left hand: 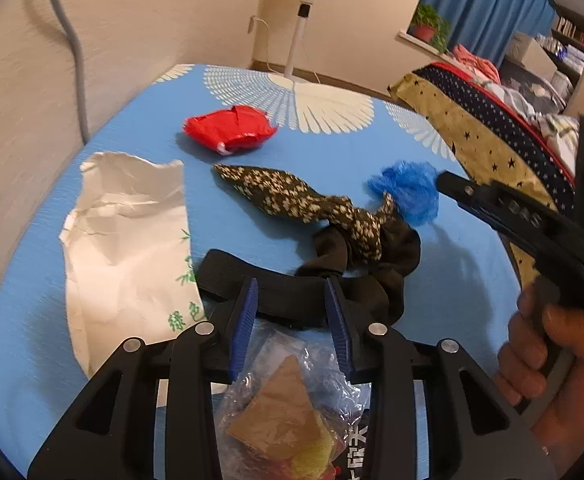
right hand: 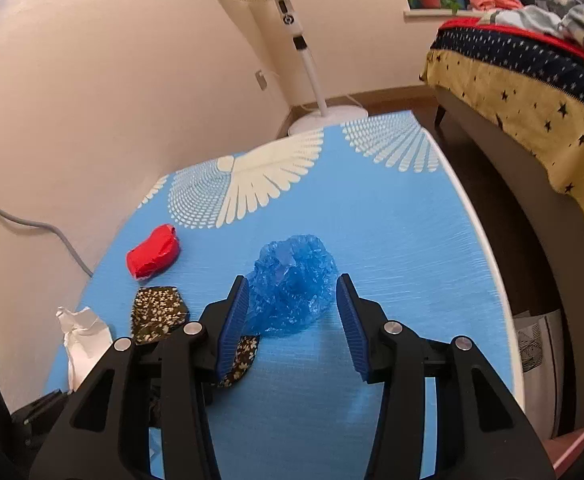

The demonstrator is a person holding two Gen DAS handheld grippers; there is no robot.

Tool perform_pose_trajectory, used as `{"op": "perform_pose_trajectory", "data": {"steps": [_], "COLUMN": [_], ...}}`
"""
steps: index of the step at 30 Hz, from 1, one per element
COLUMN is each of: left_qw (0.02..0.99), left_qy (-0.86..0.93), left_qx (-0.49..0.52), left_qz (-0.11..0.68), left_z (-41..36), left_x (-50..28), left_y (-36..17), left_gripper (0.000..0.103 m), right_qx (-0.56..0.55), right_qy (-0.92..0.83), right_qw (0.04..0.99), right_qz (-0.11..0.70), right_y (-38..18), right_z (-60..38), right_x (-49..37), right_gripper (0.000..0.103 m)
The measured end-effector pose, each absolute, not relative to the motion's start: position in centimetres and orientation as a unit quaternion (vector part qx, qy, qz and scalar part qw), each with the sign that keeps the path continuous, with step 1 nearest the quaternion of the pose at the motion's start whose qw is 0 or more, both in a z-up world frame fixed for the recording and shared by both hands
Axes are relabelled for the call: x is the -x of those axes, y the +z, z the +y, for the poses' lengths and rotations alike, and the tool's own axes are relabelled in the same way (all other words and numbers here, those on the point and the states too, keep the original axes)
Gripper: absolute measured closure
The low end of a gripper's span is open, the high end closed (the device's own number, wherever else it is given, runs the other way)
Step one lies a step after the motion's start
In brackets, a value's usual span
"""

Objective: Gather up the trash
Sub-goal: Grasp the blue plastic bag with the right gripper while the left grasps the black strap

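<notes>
Blue tabletop covering (right hand: 391, 240) with white fan-shaped prints carries all items. Largest is a crumpled white paper bag with green print (left hand: 128, 248), lying along the table's left edge. Next, a dark green floral fabric strip (left hand: 292, 200) lies across the table's middle; its knotted end touches a bunched black scrunchie-like cloth (left hand: 387, 276). A flat black elastic band (left hand: 288, 300) lies toward the near edge, just ahead of the left gripper (left hand: 292, 312). A crumpled red wrapper (left hand: 230, 128) rests near the left edge, beyond the floral strip. A crumpled blue plastic film wad (right hand: 292, 284) sits toward the right edge.

Left gripper: jaws partly apart, pads clear of the band; a clear plastic bag of scraps (left hand: 288, 412) lies below, between the finger bases, with no visible pad contact.

Right gripper (right hand: 293, 320): jaws spread, straddling the blue wad; the pads (right hand: 234, 320) stand just beside the wad, not pressing it. A hand (left hand: 551, 364) holds this gripper's grip.
</notes>
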State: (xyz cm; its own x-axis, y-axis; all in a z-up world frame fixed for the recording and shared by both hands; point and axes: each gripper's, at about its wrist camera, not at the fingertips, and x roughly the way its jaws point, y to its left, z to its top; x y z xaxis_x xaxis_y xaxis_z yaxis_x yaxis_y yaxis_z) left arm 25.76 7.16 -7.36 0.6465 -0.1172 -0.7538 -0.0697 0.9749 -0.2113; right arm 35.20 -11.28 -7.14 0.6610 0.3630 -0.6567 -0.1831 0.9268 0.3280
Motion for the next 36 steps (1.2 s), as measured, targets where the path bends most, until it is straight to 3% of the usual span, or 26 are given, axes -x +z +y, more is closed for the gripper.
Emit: {"op": "perform_pose_trajectory", "data": {"steps": [4,5,6,8,9,14,36], "left_qw": [0.900,0.899,0.898,0.897,0.897,0.900,0.949], "left_qy": [-0.013,-0.014,-0.016,-0.015,-0.014,-0.007,-0.036], "left_qx": [0.110,0.109,0.108,0.105,0.107,0.129,0.088], "left_qz": [0.423,0.425,0.427,0.428,0.428,0.416,0.301], "left_z": [7.1,7.1,7.0,7.0,7.1,7.9,4.6], "left_x": [-25.7,-25.6,-25.6,-25.4,-25.4,-24.5,-16.4], "left_y": [-7.5,-7.5,-7.6,-7.8,-7.8,-7.7,0.9], "left_gripper": [0.070,0.075,0.078,0.087,0.089,0.096,0.097], "right_qx": [-0.112,-0.111,-0.112,-0.122,-0.126,-0.117,-0.103], "right_qy": [0.148,0.147,0.147,0.152,0.153,0.156,0.130], "right_qw": [0.895,0.893,0.891,0.884,0.883,0.892,0.927], "right_qz": [0.405,0.410,0.415,0.425,0.425,0.409,0.336], "right_y": [-8.3,-8.5,-8.8,-9.4,-9.4,-8.3,0.1], "right_z": [-10.8,-10.7,-10.7,-11.0,-11.2,-12.2,-17.6], "right_x": [-36.2,-36.3,-36.4,-36.4,-36.3,-34.3,-18.6], "right_gripper": [0.059,0.067,0.082,0.098,0.101,0.102,0.102]}}
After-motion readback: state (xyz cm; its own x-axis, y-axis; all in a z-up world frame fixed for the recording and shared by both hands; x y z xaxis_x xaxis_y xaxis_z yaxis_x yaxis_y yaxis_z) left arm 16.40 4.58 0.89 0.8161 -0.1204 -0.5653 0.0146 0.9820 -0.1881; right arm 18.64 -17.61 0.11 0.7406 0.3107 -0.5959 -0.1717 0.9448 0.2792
